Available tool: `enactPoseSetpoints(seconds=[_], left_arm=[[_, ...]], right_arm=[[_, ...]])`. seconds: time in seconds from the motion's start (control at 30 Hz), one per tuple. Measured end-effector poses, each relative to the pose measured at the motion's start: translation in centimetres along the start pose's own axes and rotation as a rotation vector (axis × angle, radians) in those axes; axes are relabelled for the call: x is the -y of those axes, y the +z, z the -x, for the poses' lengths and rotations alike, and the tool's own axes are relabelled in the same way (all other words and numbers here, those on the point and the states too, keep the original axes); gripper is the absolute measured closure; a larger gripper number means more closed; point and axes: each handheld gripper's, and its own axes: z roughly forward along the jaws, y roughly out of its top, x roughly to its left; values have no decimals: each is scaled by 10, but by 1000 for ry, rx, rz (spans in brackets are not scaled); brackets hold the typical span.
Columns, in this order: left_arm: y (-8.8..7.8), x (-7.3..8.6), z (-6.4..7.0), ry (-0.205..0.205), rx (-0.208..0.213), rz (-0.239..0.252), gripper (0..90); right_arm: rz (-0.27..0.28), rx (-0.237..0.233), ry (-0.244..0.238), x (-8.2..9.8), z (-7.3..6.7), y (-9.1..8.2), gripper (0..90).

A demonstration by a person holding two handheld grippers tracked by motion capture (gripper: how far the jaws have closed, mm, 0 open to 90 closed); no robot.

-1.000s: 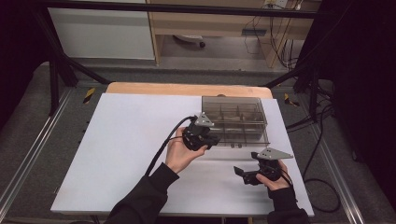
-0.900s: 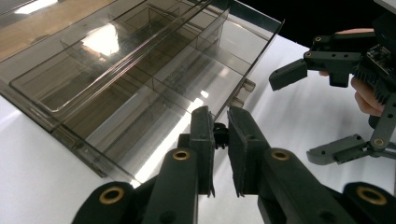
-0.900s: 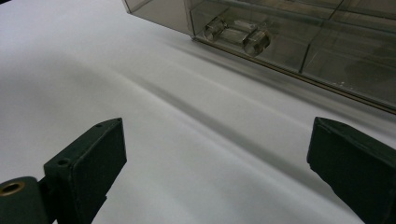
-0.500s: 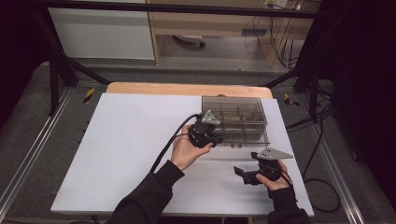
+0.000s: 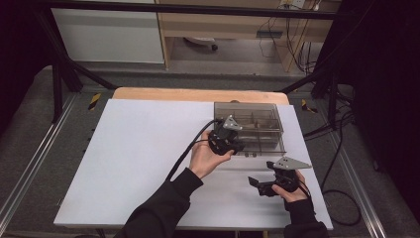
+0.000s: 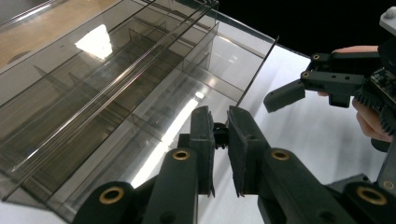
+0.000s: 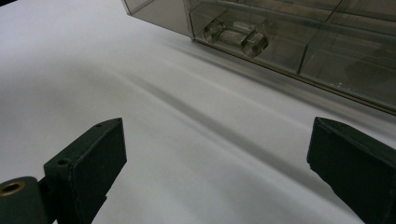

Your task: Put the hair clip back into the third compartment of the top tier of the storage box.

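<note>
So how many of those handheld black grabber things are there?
2. The left gripper is at the clear box's front edge; the right gripper rests nearer the person.

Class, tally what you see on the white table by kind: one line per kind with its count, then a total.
Clear compartment box: 1
Black two-jaw grippers, left gripper and right gripper: 2
Hands holding them, left hand and right hand: 2
Total: 5

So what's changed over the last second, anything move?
The left gripper slid a little rightward along the front of the smoky clear box, jaws shut at its lid edge. The right gripper stayed put, open above the white tabletop; the box looks unmoved.
</note>
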Motion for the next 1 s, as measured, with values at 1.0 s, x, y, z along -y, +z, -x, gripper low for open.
enactPoseSetpoints(seconds=[1.0], left_arm=[[24, -20, 7, 22, 17, 6, 803]], right_arm=[[0, -7, 1, 0, -1, -1, 52]])
